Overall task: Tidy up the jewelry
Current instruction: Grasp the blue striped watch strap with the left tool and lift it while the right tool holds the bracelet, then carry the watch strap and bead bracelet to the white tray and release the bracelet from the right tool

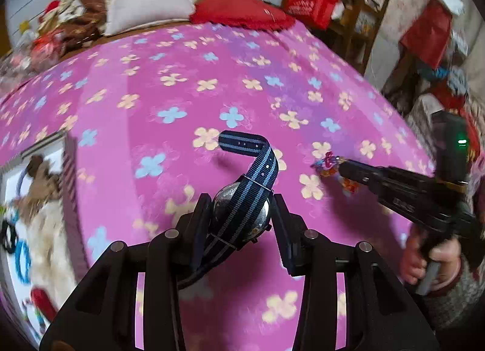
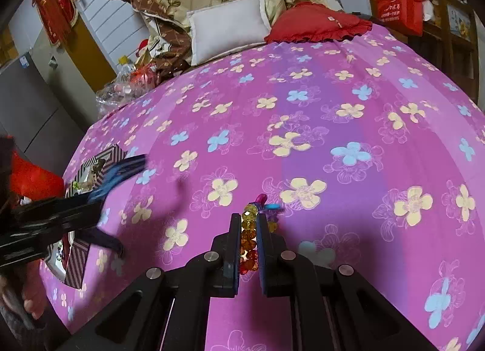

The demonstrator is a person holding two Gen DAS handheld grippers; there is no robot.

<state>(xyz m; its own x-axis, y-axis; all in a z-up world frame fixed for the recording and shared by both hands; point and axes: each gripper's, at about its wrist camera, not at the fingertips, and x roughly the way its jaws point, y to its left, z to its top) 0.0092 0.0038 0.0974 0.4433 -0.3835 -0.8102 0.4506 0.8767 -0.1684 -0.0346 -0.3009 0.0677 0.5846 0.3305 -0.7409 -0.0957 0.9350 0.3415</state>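
1. The bedspread (image 2: 333, 114) is soft matt cloth, slightly fuzzy, printed with flowers.
2. The watch (image 1: 242, 208) has a woven striped fabric strap and a shiny metal case.
3. The beaded bracelet (image 2: 249, 235) is glossy, translucent, faceted beads.
4. Both grippers look like matt black plastic with small bright metal pins.
5. The far red cushion (image 2: 318, 26) is ruffled cloth.

Left wrist view: mounted behind the left gripper (image 1: 241, 214), looking steeply down and forward, close over the pink bedspread (image 1: 182, 102). Right wrist view: behind the right gripper (image 2: 248, 241), same downward pitch, similarly close. Both face the pillows (image 2: 227, 28) at the far end. Each view catches the other gripper at its edge.
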